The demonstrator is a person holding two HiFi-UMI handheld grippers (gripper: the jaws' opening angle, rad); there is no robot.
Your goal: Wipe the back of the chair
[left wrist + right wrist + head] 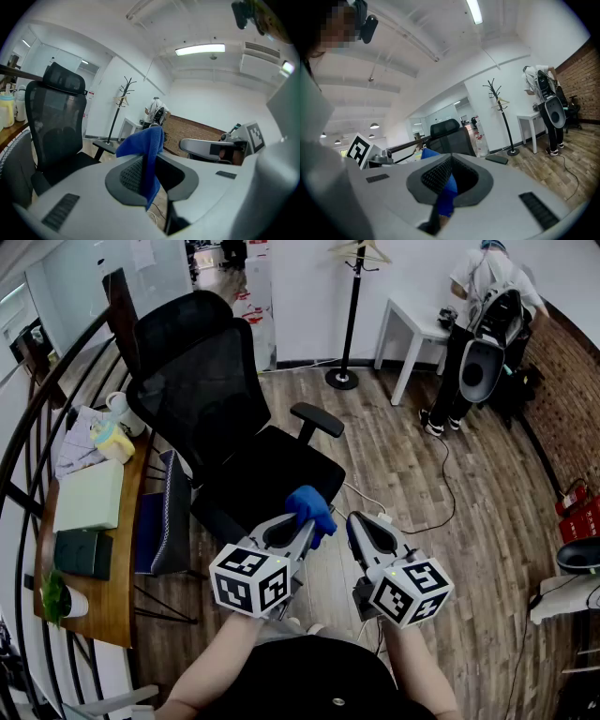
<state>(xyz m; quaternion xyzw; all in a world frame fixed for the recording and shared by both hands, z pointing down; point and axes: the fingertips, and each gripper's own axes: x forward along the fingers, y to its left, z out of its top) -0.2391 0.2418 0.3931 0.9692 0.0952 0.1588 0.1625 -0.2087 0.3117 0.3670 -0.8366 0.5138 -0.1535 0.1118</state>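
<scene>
Left hand-held gripper (pixel 302 523) clamps a blue cloth (pixel 311 506) near the chair (pixel 202 390); right hand-held gripper (pixel 355 527) has its jaws together.

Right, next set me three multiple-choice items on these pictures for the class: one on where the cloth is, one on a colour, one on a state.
1. Where is the blue cloth?
A. In a bucket on the floor
B. Between the jaws of the left gripper
C. Hung on a wall hook

2. What colour is the office chair?
A. White
B. Red
C. Black

3. How does the cloth stand to the chair's backrest?
A. Pressed flat against it
B. Draped over its top
C. Held clear of it

Answers:
1 B: the left gripper view shows the cloth pinched between that gripper's jaws.
2 C: the mesh back, seat and armrests are all black.
3 C: the left gripper view shows open space between the cloth and the backrest.
</scene>
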